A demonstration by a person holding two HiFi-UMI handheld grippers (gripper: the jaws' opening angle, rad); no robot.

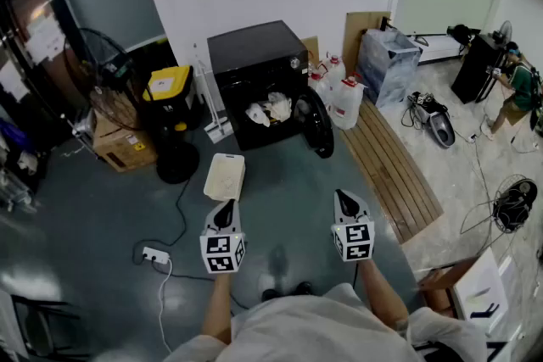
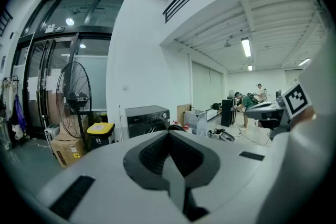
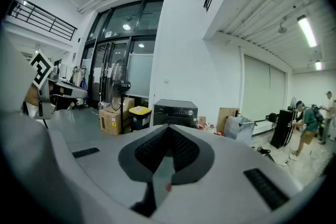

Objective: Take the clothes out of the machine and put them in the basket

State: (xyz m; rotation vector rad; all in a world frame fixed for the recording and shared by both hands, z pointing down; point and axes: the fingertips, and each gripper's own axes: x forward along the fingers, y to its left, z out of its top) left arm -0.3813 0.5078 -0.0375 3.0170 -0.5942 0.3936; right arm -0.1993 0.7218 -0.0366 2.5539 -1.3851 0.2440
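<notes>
Nearest the camera, I noted the left gripper and the right gripper held side by side above the grey floor, well apart from each other and both pointing toward the machine. In each gripper's own view the jaws stood pressed together with nothing between them. Both were empty.

A white power strip lay on the floor to the left of the left gripper, with its cable trailing toward me.

Just beyond the left gripper, the white basket sat on the floor, between the grippers and the machine. I could see no garment in it.

Further on stood the black machine, its round door swung open to the right. The clothes, pale items, lay bunched inside the drum opening.

To the machine's left I recorded a yellow-lidded bin, a standing fan and a cardboard box. To its right were white jugs and a slatted wooden board on the floor. A person stood bent over at the far right.
</notes>
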